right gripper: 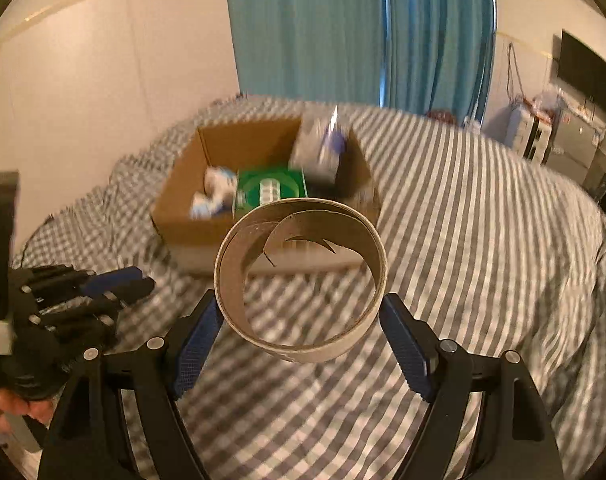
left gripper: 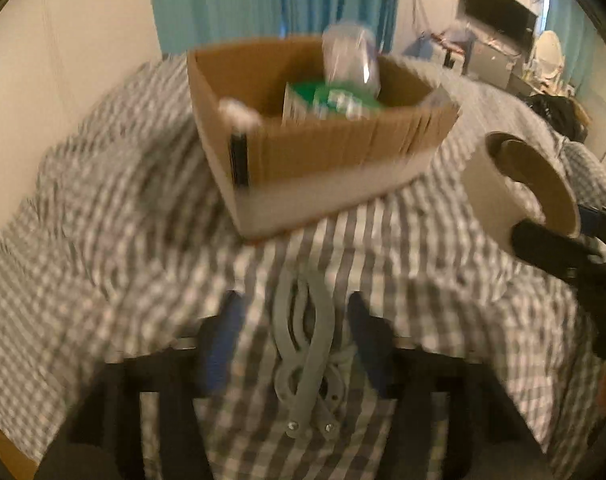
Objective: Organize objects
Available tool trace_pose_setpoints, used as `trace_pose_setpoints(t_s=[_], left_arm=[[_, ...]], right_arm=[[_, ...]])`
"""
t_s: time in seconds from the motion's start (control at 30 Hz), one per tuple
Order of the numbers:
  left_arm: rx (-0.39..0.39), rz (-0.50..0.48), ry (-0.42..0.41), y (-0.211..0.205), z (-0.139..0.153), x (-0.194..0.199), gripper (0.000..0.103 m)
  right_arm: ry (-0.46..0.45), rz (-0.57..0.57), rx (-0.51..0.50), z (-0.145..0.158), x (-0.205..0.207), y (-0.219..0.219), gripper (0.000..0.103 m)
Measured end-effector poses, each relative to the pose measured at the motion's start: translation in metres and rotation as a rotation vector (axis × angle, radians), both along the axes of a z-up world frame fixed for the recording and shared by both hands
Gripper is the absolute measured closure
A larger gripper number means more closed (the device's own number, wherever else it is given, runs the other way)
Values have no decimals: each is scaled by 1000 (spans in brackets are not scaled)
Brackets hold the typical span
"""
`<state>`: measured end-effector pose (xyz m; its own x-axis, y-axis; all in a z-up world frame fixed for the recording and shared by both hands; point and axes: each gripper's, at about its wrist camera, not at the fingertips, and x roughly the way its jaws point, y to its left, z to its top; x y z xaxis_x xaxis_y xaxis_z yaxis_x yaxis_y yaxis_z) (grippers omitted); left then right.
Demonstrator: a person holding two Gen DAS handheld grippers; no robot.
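An open cardboard box (left gripper: 303,160) stands on a checked bed cover; it also shows in the right wrist view (right gripper: 191,216). It holds a green box (left gripper: 327,104), a clear plastic item (left gripper: 351,56) and crumpled white pieces (right gripper: 215,192). My right gripper (right gripper: 303,320) is shut on a cardboard tape core (right gripper: 303,276), held above the bed in front of the box. The core also shows at right in the left wrist view (left gripper: 519,184). My left gripper (left gripper: 295,320) is open and empty, low over the bed, in front of the box.
The grey-and-white checked bed cover (right gripper: 463,220) fills both views. A blue curtain (right gripper: 343,28) and a pale wall stand behind the bed. A TV (right gripper: 587,72) and cluttered furniture are at far right.
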<state>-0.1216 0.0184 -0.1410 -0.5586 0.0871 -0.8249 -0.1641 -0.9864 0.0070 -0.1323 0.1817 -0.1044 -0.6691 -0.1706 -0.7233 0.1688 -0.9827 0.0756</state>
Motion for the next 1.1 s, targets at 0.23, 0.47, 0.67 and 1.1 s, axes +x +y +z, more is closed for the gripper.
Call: trace_pose_setpoints(t_s=[0.23,0.47,0.67,1.1], left_arm=[[86,0,-102,2,-41,1,43],[113,7,-116,-5,-37,6,59],[149,21,-90,-15,-19,13,59],[185,33,134,-24,96,27,59]], right_arm=[[-58,-24,-32,-27,4,13,23],[-52,-32,-42,-24,12,16,23],[-49,-31,-35,-19,24,10,23],[55,-16,-10,33,42,-1,23]])
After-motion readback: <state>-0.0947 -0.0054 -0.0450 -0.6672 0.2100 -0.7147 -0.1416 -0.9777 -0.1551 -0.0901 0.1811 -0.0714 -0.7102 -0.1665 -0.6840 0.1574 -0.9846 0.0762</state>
